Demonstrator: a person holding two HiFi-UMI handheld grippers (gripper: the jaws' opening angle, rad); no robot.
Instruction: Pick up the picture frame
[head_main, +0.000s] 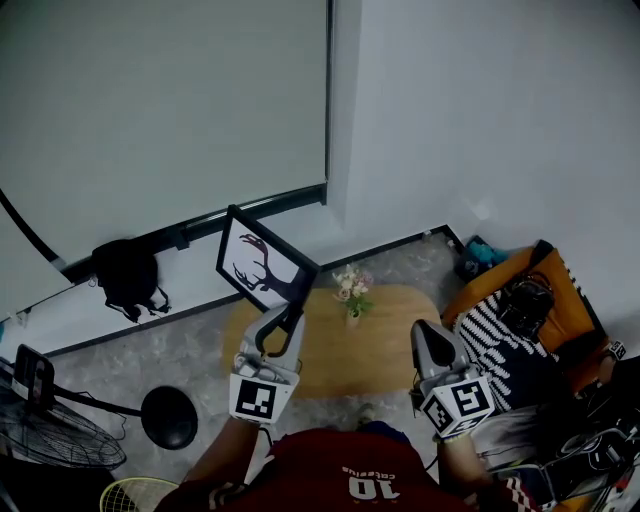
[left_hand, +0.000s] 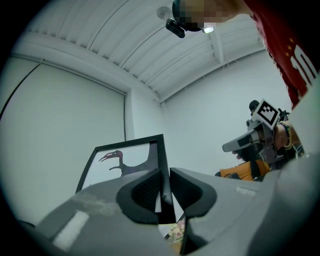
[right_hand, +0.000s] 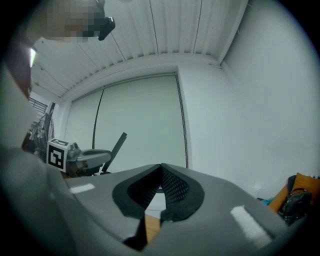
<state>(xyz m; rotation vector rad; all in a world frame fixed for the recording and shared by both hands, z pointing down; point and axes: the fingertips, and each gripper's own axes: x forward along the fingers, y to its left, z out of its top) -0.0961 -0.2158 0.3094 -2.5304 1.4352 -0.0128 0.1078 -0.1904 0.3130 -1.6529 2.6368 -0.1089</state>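
Observation:
The picture frame (head_main: 262, 262) is black-edged, with a dark long-necked, antlered animal printed on white. It hangs tilted in the air above the table's left end. My left gripper (head_main: 288, 318) is shut on its lower right edge. In the left gripper view the two pads press on the frame's right bar (left_hand: 161, 165), and the left gripper (left_hand: 165, 174) points about level. My right gripper (head_main: 426, 332) hovers over the table's right end, apart from the frame. In the right gripper view the right gripper (right_hand: 161, 168) is shut with nothing between its tips.
A small vase of flowers (head_main: 350, 290) stands on the oval wooden table (head_main: 390, 345). A black bag (head_main: 128, 275) lies by the wall, with a fan (head_main: 50, 430) and a round black base (head_main: 168, 417) at the left. An orange chair with a striped cushion (head_main: 505, 320) is at the right.

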